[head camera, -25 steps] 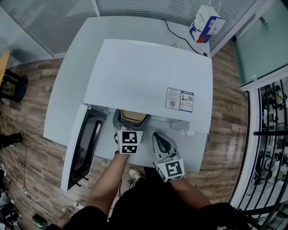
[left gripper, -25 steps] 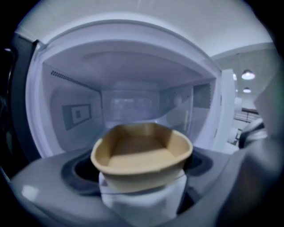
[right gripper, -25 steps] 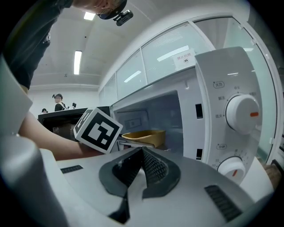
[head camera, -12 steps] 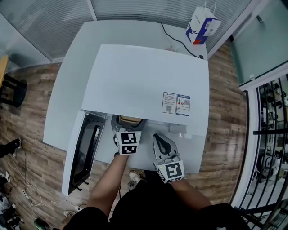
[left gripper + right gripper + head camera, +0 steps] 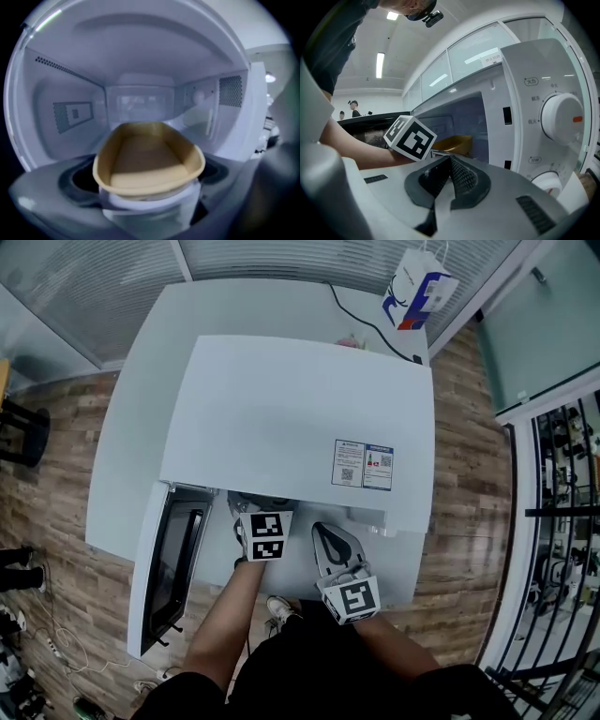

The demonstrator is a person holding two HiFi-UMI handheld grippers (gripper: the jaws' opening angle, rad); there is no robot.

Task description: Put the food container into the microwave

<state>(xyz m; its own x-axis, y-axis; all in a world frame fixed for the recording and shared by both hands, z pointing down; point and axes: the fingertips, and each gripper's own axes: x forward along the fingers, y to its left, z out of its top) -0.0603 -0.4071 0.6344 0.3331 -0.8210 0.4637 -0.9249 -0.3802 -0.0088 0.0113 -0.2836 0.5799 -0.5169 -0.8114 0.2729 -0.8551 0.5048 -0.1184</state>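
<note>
Clamps the tan food container (image 5: 147, 161) in the left gripper (image 5: 150, 199), inside the microwave (image 5: 300, 409) cavity. Holds the right gripper (image 5: 449, 161) pressed together, empty, outside by the dial (image 5: 562, 117).

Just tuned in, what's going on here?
The left gripper is clamped on the tan food container and has it inside the microwave, whose door hangs open to the left. The right gripper is shut and empty, held outside near the control panel. The container is not yet released.
</note>
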